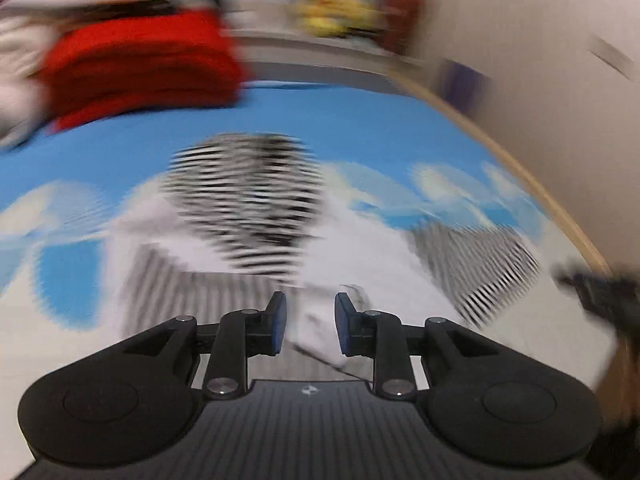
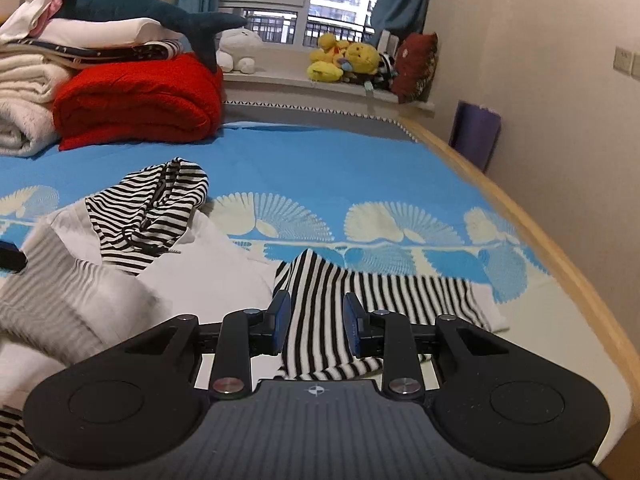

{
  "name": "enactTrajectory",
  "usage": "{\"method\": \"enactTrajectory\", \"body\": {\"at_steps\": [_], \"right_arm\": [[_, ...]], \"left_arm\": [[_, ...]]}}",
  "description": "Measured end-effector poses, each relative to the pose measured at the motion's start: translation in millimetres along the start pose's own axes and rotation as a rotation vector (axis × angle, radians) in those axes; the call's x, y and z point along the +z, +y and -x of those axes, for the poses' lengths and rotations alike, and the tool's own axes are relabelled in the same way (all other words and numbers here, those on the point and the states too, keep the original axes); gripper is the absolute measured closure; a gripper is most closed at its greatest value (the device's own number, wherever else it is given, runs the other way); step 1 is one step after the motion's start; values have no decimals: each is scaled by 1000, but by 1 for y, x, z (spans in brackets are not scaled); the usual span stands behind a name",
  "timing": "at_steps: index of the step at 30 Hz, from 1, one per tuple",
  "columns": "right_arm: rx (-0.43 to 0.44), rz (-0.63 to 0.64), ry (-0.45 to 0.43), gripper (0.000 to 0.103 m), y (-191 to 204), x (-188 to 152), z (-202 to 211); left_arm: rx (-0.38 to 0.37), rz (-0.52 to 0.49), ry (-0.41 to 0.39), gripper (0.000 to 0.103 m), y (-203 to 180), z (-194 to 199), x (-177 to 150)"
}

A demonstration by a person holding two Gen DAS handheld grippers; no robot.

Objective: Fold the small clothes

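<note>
A white top with a black-and-white striped hood [image 2: 152, 208] and striped sleeves lies on the blue patterned bed sheet [image 2: 320, 160]. My right gripper [image 2: 316, 326] is shut on a striped sleeve [image 2: 320, 312], which fills the gap between the blue pads and trails off to the right. The left wrist view is blurred by motion. There my left gripper [image 1: 308, 326] has a bunched fold of the white cloth [image 1: 316, 336] between its pads and looks shut on it, with the hood [image 1: 244, 200] beyond. The top's ribbed grey hem [image 2: 60, 304] is lifted at the left.
A folded red blanket [image 2: 140, 104] and stacked white bedding with a plush shark [image 2: 132, 4] sit at the back left. Plush toys [image 2: 344, 60] line the windowsill. The bed's wooden edge [image 2: 540, 240] and the wall run along the right.
</note>
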State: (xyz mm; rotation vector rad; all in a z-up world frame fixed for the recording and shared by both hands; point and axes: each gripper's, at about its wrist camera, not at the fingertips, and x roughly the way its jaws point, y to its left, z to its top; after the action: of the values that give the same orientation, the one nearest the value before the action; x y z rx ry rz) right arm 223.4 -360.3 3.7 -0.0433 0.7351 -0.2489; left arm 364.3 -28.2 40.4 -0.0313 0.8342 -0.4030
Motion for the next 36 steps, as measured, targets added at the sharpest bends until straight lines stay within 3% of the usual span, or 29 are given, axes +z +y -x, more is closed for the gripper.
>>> {"method": "enactTrajectory", "body": {"at_steps": [2,4,8,9,10,11,14,17,20,22,26,27,28,30,33,35,36], "right_arm": [[26,-22,-5,75,0,1,-1],[57,-43,-12,87,3,3,-3],[173,-68,28,87,26,7,-21],[209,-47,44,86,37,7,-26],[240,-16,57,86,48,7,-31],[264,23,65,86,63,5,-35],[340,149,93,86,114,1,-53],[389,241,132,84,160,-6,-78],[379,310,208,68,195,-19,-105],[368,368,235,48,211,-29,-120],[318,476,208,50,231,-45,-138],[313,463,196,62,231,-43,-138],[292,451,186,97,230,-37,-137],[267,351,115,98,217,-12,-126],[294,64,-105,98,167,41,-88],[313,-109,-217,98,129,56,-72],[274,-178,-228,98,111,56,-72]], "left_arm": [[116,127,-10,73,26,17,13],[212,190,-51,72,46,32,21],[299,294,-128,63,80,37,5],[324,321,-105,63,94,30,-1],[376,350,-2,65,103,15,-7],[396,375,45,65,111,8,-7],[369,403,43,64,131,2,1],[413,358,37,63,141,-4,7],[446,380,80,63,159,-13,2],[431,417,109,63,171,-17,-2],[410,438,108,63,182,-14,-2],[408,439,110,63,182,-14,-1],[405,444,112,63,182,-15,-1],[396,451,111,63,181,-17,0],[384,453,108,63,176,-20,3],[368,440,106,63,168,-23,6],[362,431,108,63,164,-25,7]]}}
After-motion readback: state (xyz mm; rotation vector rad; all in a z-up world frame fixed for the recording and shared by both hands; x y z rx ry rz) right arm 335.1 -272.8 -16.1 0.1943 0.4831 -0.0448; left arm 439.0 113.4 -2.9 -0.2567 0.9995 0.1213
